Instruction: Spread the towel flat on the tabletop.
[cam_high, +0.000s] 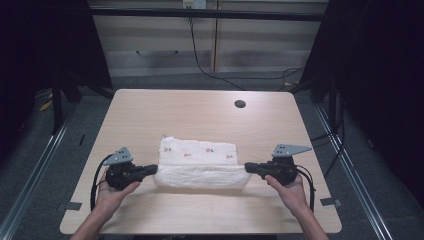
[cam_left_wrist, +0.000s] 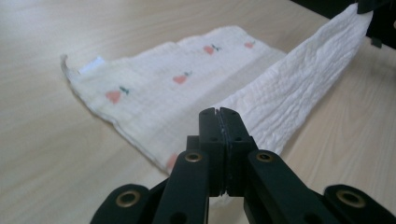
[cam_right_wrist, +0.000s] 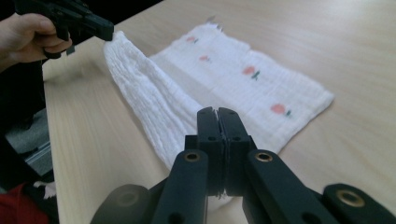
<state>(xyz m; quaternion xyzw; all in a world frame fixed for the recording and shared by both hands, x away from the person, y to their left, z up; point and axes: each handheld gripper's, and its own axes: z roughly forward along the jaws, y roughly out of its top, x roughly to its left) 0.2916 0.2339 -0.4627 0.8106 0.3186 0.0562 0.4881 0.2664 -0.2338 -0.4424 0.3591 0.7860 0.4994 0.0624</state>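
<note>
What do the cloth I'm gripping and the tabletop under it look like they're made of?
Cloth: looks like soft crinkled cotton gauze, matt cream-white, with fine wrinkled weave and printed small red fruit. Tabletop: looks like light wood-grain laminate, smooth with a slight sheen; solid wood can't be ruled out.

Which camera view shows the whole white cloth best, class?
The high view: the cloth lies entire on the table, its near edge stretched between the left gripper and right gripper. Each gripper view shows the raised edge and printed part at a slant, its own corner hidden behind shut jaws.
</note>
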